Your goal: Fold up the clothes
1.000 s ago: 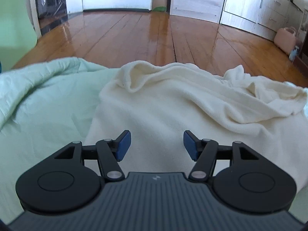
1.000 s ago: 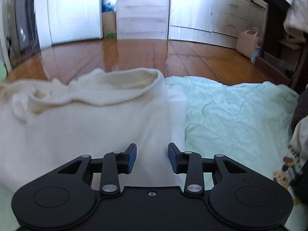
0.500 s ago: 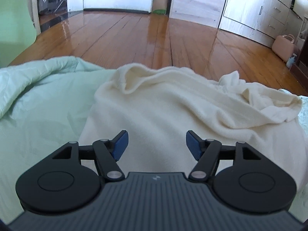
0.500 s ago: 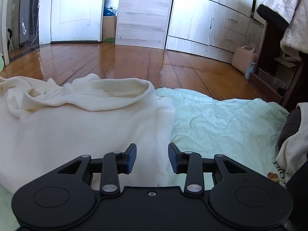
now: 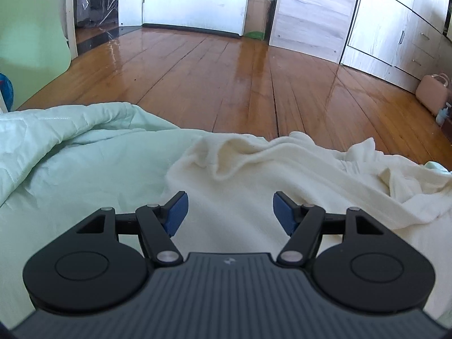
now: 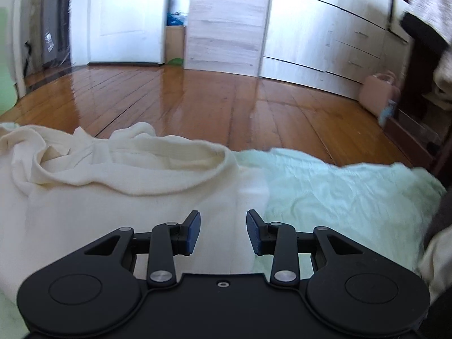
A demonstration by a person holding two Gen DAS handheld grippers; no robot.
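Left gripper [image 5: 228, 212]: blue pads spread wide with nothing between them; it hangs over the left part of the garment, tilted down. The wide gap reads as ready to take a thick edge rather than holding one.
Right gripper [image 6: 223, 231]: pads parted to a narrower gap, no cloth pinched; it sits above the garment's right border, where a straight lengthwise crease runs up toward 12 o'clock between the pads.
Cream garment [image 5: 282, 197]: soft fleecy top spread on the bed, body smooth near both grippers, bunched at the far end. In the right view [image 6: 99, 212] a rolled opening, likely collar or hood, lies at 11 o'clock from the pads.
Why flat: the near part looks smoothed, so side edges lie exposed for a lengthwise fold, I judge.
Far bunching: folds at 1 to 2 o'clock in the left view still need tidying before the shape is square.
Green quilt [image 5: 84, 169]: the work surface; bare at 9 o'clock of the left gripper and at 2 o'clock of the right [image 6: 339, 192].
Wooden floor [image 5: 226, 84]: beyond the bed edge at 12 o'clock; the garment's far end lies close to that drop.
Stage: early, no fold clearly made yet apart from the right-hand crease.
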